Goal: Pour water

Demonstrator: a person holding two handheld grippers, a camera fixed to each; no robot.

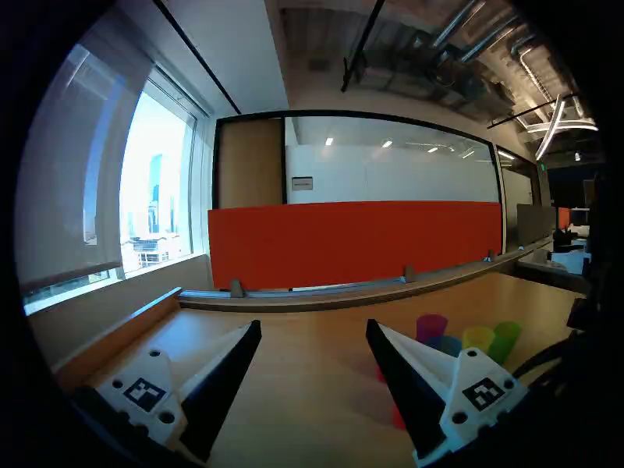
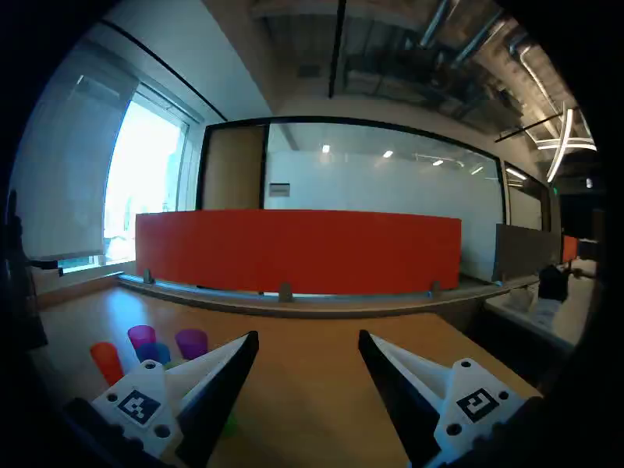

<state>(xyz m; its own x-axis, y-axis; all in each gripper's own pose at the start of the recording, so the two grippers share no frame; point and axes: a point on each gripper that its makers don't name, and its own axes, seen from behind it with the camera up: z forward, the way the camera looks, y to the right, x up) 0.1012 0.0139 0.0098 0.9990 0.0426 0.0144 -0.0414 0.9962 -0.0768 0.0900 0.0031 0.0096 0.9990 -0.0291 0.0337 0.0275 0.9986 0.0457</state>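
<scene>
Left gripper (image 1: 312,323) and right gripper (image 2: 306,334) both hang spread above wooden desk (image 1: 312,405); coloured cups (image 1: 431,326) sit at 4 o'clock of left, 8 o'clock of right.

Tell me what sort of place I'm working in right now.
Most likely an open-plan office: a long light wooden desk backed by an orange rectangular divider panel, a glass-walled room behind it, and exposed ceiling pipes overhead.
</scene>
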